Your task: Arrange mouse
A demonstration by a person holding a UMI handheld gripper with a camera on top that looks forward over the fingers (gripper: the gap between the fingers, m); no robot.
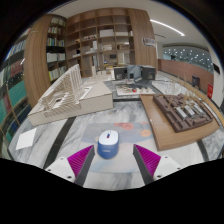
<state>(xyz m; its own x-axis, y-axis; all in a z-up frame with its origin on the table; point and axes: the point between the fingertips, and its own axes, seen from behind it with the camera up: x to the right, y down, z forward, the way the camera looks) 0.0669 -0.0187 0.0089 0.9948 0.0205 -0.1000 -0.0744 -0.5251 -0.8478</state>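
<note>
- Wooden shelving unit, tall and open-backed (pixel 100 35), fills the far wall beyond the table; its compartments hold items too small for me to identify.
- Pale marbled table surface (pixel 75 130) runs from my tool forward towards the shelving and carries everything noted below.
- Dark brown architectural model on a light wooden base board (pixel 180 118) sits on the table ahead and to the right of my fingers, well apart from them.
- Pale cream architectural model with rows of thin columns (pixel 72 98) sits ahead and to the left, also well apart from my fingers.
- Smaller models and objects stand further back in the middle of the table; I cannot make them out.
- My gripper (pixel 108 158) is spread: the two magenta pads (pixel 80 160) stand wide apart, touching nothing.
- Small grey-and-blue computer mouse (pixel 108 144) rests on the table on its own, just ahead of my fingertips and centred on the gap between them, with clear space on both sides. A white strip runs along its top.
</note>
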